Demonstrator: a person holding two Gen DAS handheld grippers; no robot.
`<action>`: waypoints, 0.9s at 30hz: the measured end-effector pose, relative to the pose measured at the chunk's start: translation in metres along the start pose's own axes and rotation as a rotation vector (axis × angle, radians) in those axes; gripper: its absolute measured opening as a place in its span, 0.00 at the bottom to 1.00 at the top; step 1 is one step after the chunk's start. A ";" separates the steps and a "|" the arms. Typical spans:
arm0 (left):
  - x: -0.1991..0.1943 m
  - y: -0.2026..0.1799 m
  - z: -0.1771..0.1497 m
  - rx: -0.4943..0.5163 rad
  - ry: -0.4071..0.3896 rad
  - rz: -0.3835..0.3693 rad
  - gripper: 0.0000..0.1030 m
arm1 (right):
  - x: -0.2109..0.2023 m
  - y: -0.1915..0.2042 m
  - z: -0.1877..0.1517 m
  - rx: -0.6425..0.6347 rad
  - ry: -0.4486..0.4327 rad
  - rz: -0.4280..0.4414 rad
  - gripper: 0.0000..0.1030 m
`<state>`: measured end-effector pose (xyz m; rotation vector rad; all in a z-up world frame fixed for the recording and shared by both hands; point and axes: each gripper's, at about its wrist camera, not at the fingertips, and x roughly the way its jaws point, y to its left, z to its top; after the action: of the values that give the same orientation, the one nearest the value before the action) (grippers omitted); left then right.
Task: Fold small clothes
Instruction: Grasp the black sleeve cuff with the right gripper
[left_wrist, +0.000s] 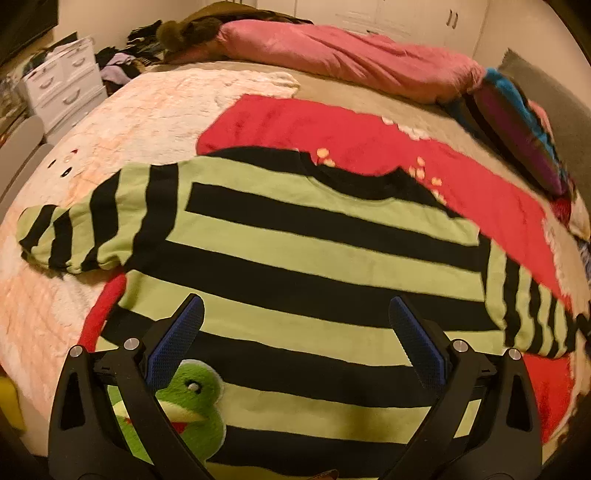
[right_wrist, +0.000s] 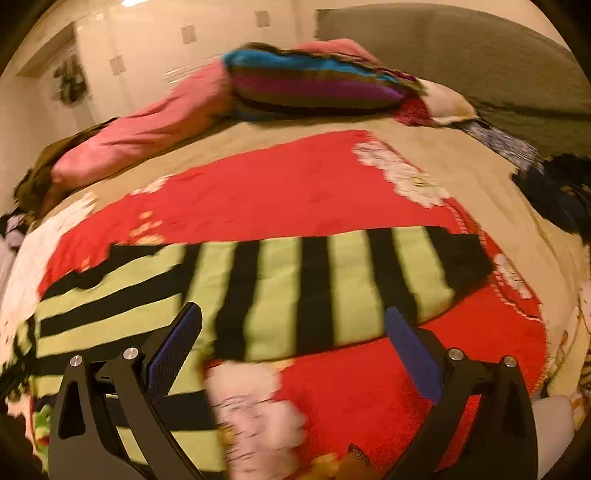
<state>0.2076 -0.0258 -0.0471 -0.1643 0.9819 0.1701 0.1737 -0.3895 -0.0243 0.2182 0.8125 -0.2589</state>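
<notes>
A small sweater with light-green and black stripes (left_wrist: 295, 251) lies flat on a red blanket (left_wrist: 332, 136) on the bed. Its left sleeve (left_wrist: 77, 236) points left and its right sleeve (right_wrist: 332, 284) stretches out to the right. A green plush frog patch (left_wrist: 192, 402) sits near the hem. My left gripper (left_wrist: 295, 314) hovers open over the lower body of the sweater, empty. My right gripper (right_wrist: 293, 321) hovers open over the right sleeve, empty; that view is blurred.
A pink duvet (left_wrist: 351, 62) is bunched along the far side of the bed. A striped blue and purple pillow (right_wrist: 314, 85) lies near the grey headboard (right_wrist: 461, 51). A pale fluffy blanket (left_wrist: 129, 122) covers the left. White drawers (left_wrist: 62, 85) stand beside the bed.
</notes>
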 end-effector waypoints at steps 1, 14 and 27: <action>0.004 -0.001 -0.002 0.006 0.007 -0.003 0.91 | 0.005 -0.011 0.002 0.017 0.004 -0.026 0.96; 0.039 -0.002 -0.012 0.083 -0.007 -0.012 0.91 | 0.060 -0.148 0.017 0.204 0.044 -0.253 0.96; 0.059 0.002 -0.023 0.117 0.012 -0.035 0.91 | 0.109 -0.194 0.018 0.316 0.140 -0.210 0.96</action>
<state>0.2209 -0.0243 -0.1092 -0.0756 0.9971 0.0794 0.1973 -0.5937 -0.1108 0.4522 0.9325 -0.5758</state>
